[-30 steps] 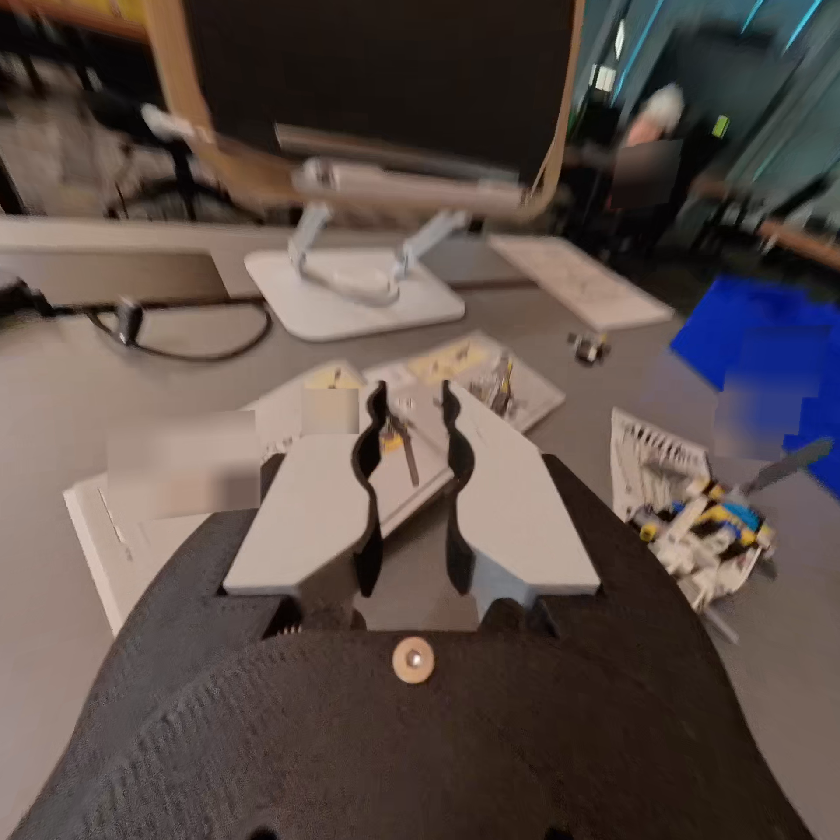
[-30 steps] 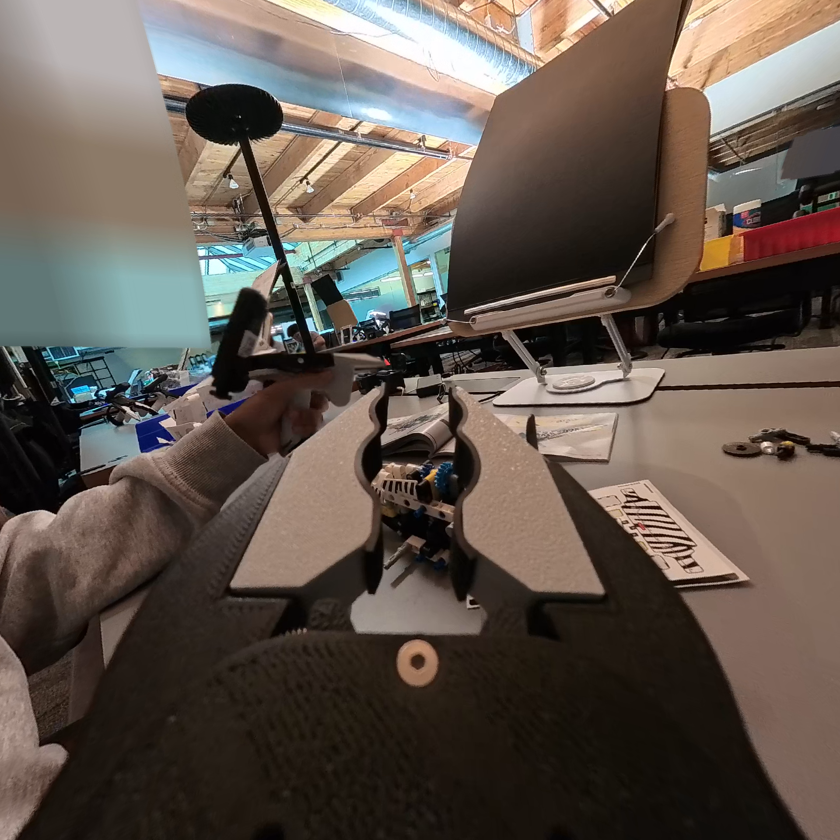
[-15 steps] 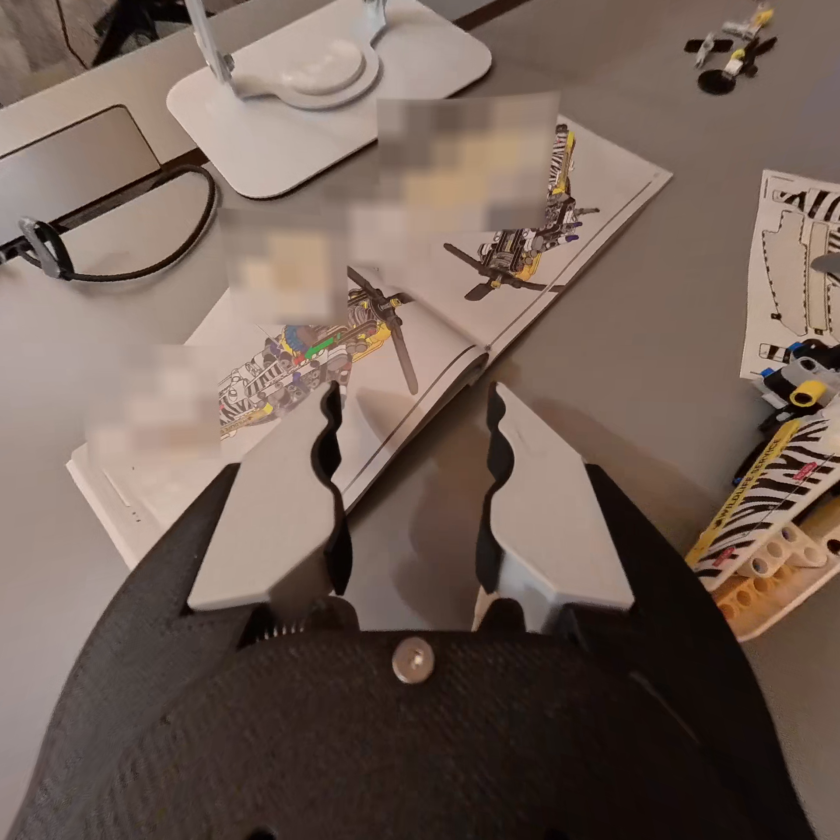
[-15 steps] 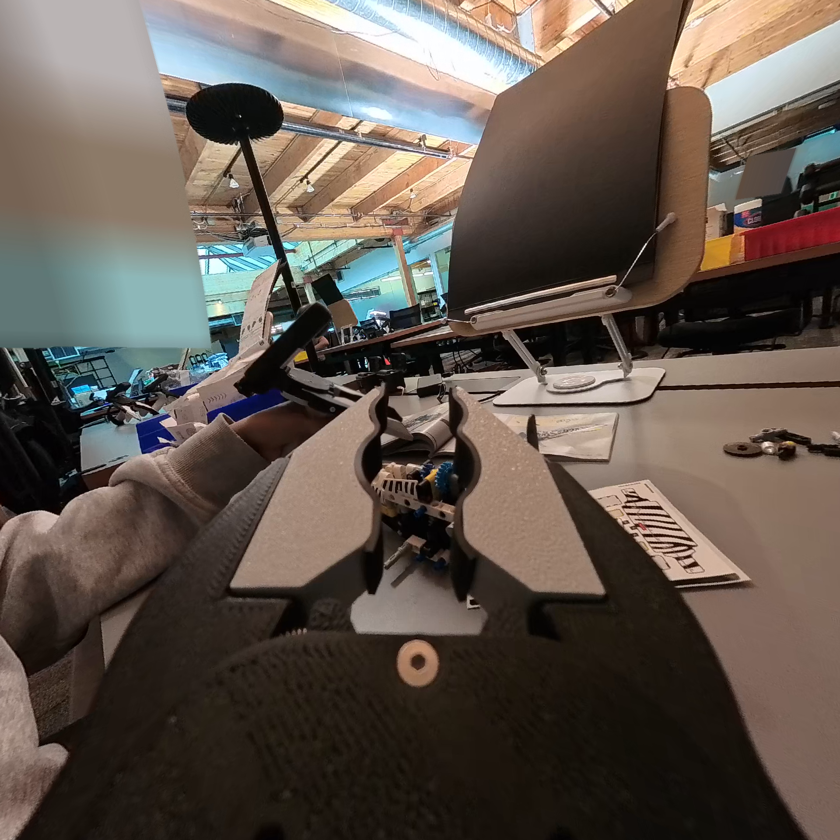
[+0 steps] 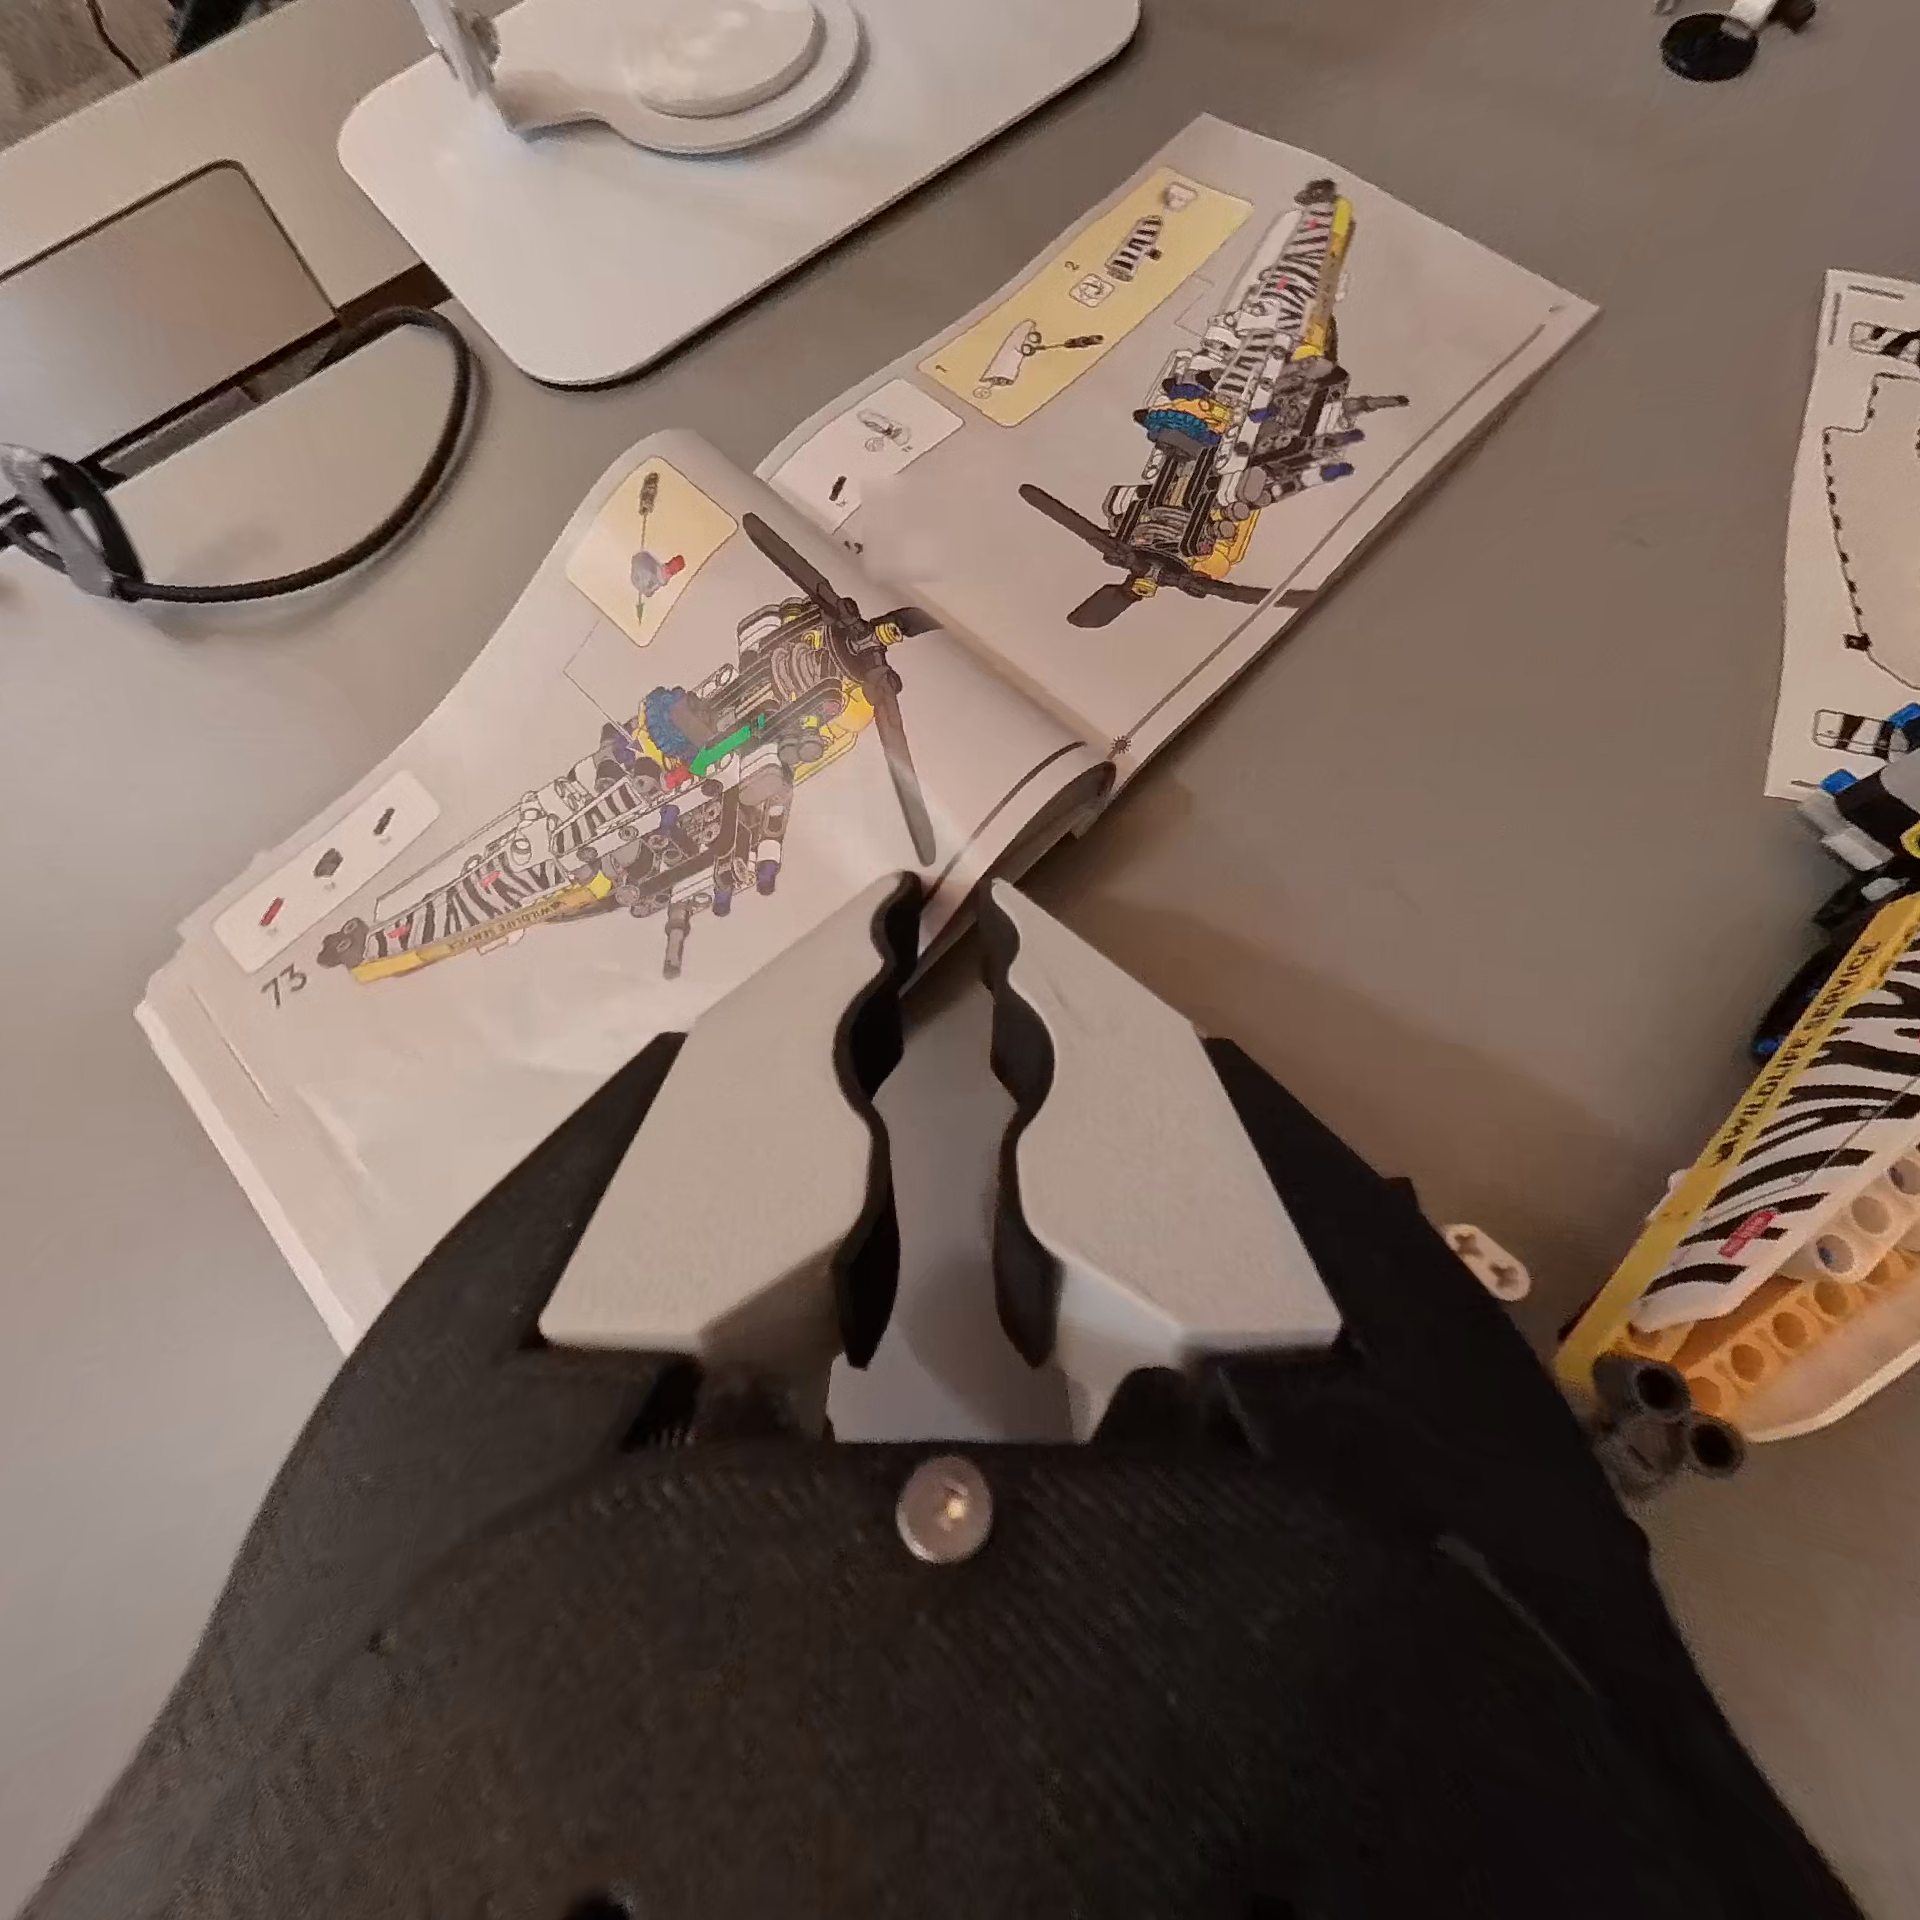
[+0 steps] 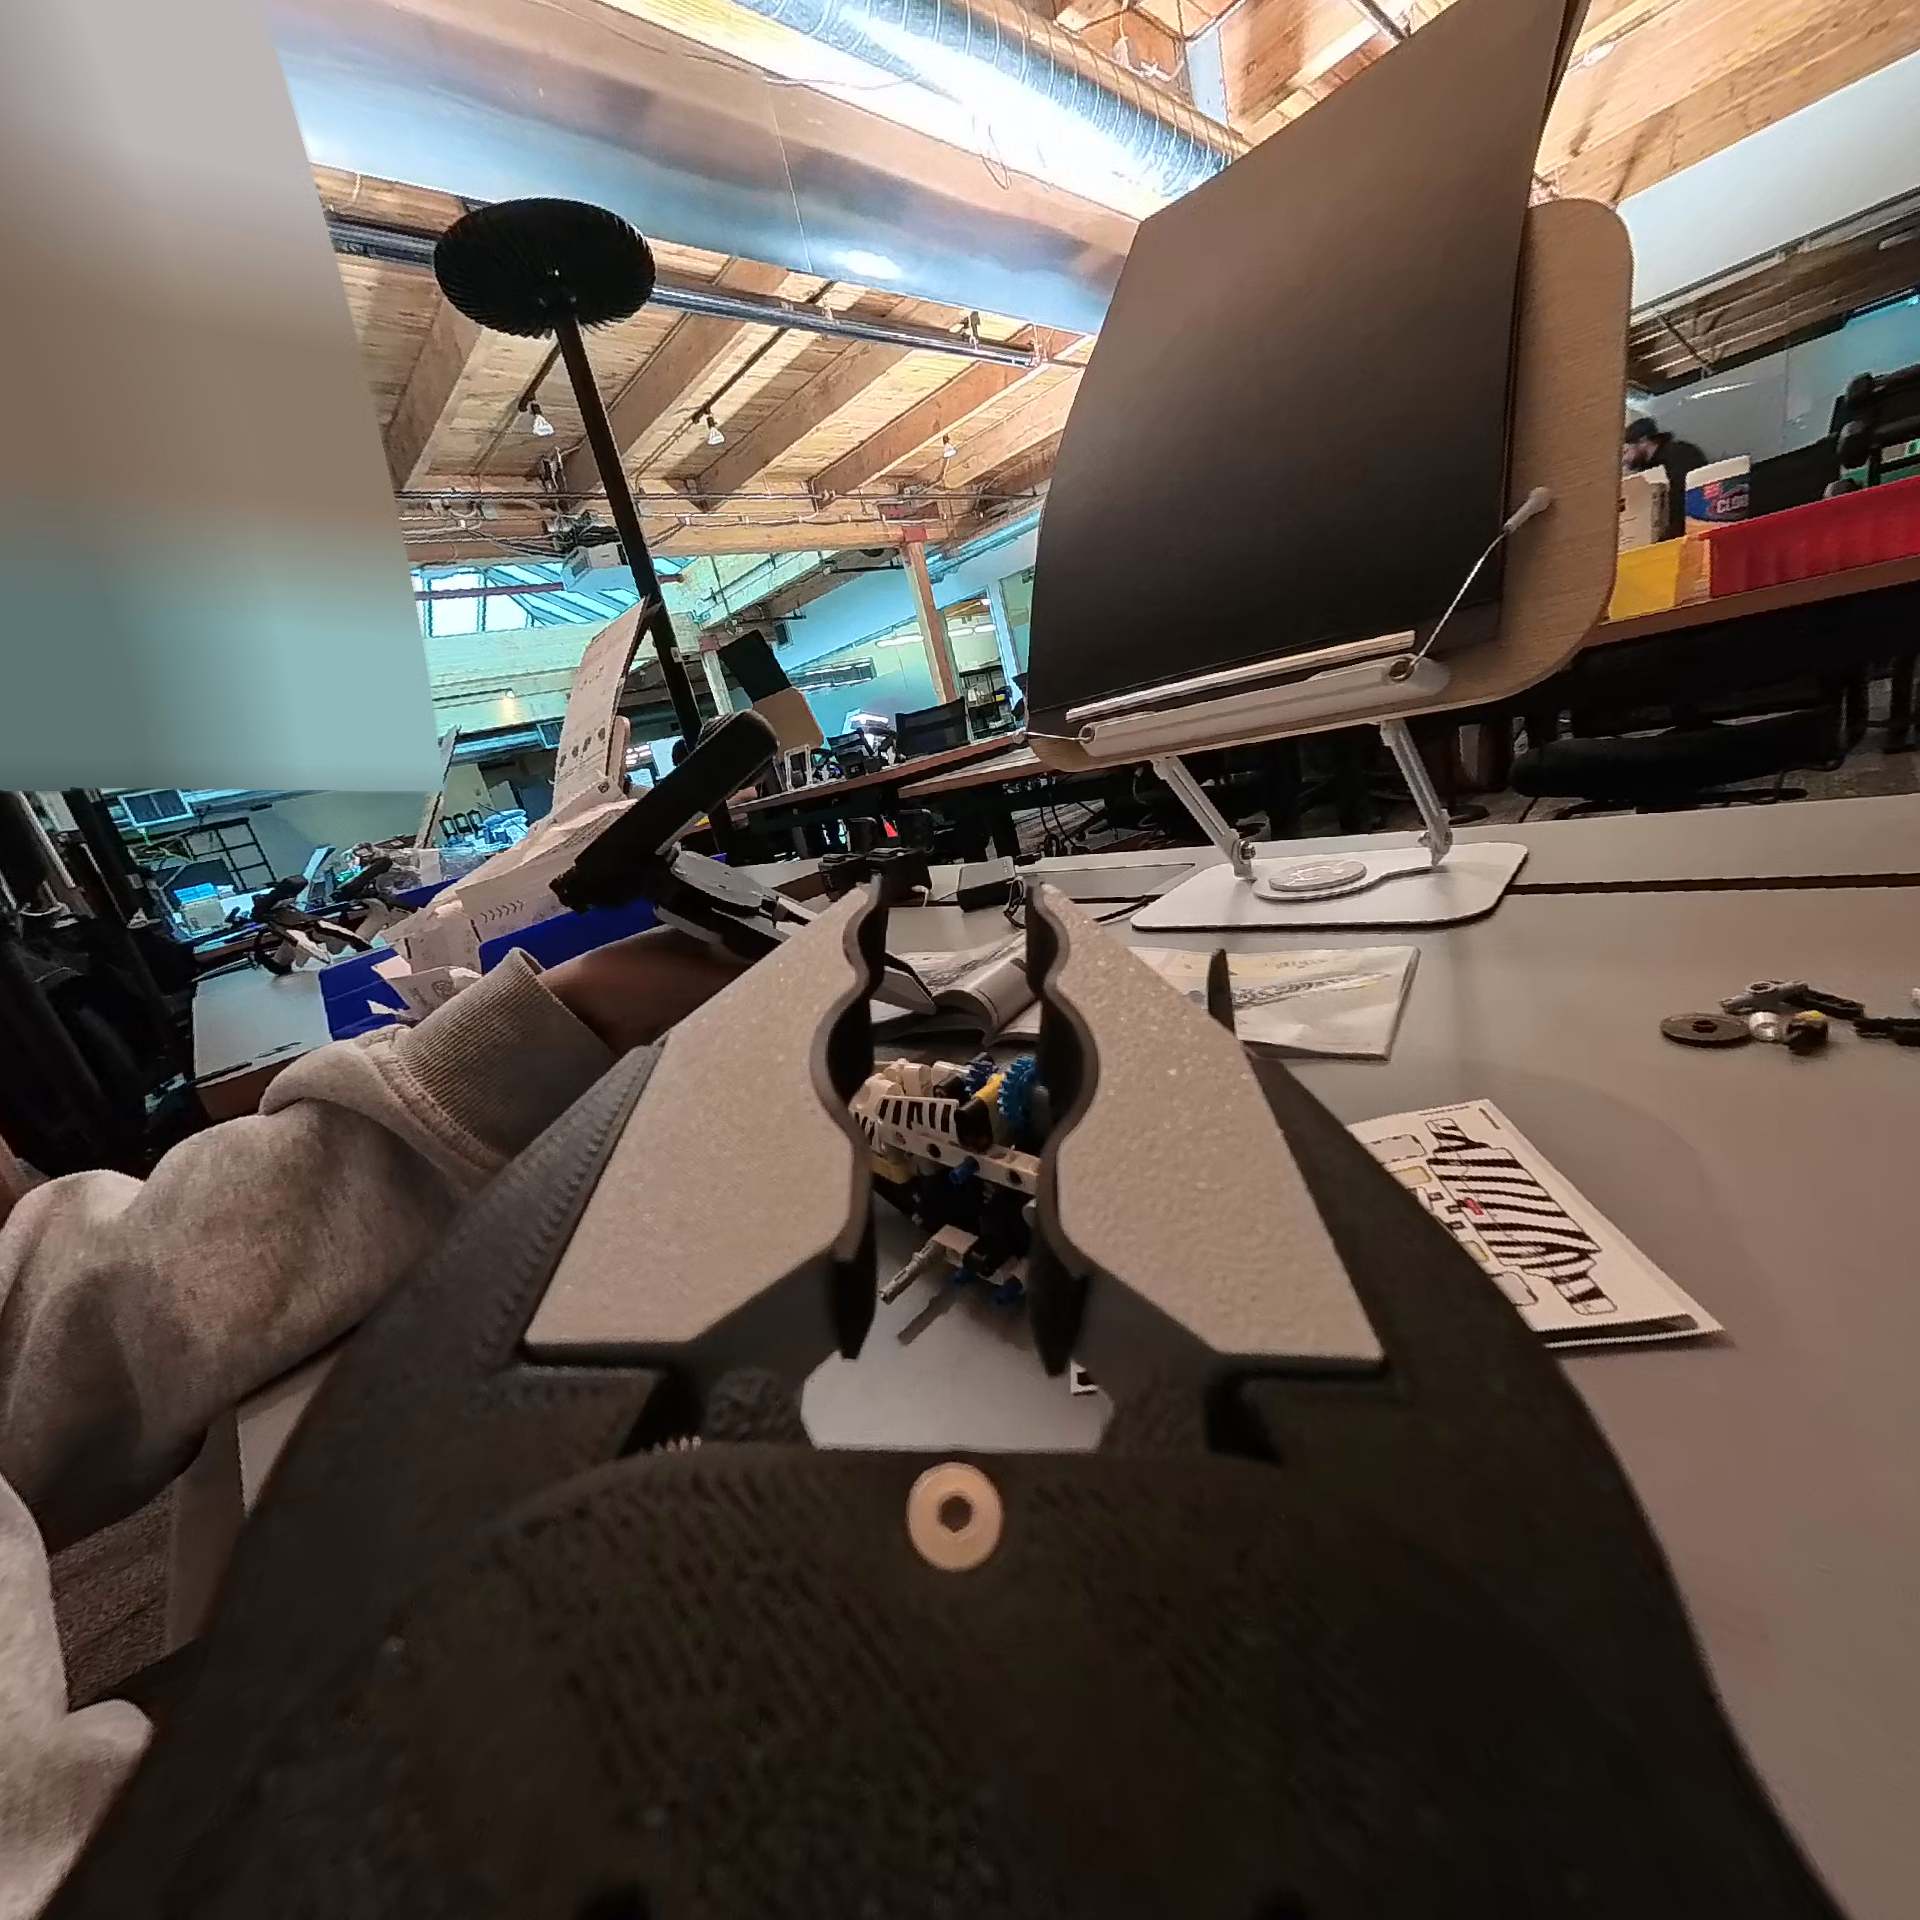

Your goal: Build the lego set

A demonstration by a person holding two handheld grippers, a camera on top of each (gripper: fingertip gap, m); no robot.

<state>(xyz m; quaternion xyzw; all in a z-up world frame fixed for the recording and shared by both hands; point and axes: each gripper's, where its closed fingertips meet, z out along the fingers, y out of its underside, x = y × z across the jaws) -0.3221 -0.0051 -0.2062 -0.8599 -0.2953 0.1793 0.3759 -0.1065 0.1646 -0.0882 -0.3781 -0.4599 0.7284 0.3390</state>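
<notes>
Left gripper (image 5: 948,940) hovers low over the open paper instruction booklet (image 5: 727,748), its grey fingers narrowed to a slim gap with the booklet's near edge showing between their tips; whether they actually pinch a page I cannot tell. Right gripper (image 6: 951,935) rests low on the grey table (image 6: 1662,1143), jaws part-way apart around the small white, blue and zebra-striped lego model (image 6: 951,1127), which sits between the fingers; contact with it is not clear.

My judgement is that the step in hand is consulting or turning the booklet, not joining pieces. The next move calls for catching a single sheet at its lower edge, just ahead of the left fingertips, and lifting it over the raised fold without dragging the whole booklet.

Right of the left gripper lie a yellow-and-white zebra-striped lego panel assembly (image 5: 1787,1195) and a small pale connector piece (image 5: 1488,1247). A sticker sheet (image 6: 1496,1236) lies just right of the right gripper, loose dark parts (image 6: 1766,1023) farther right, and a silver stand base (image 5: 727,177) well ahead. The panel assembly crowds the left gripper's right side.
</notes>
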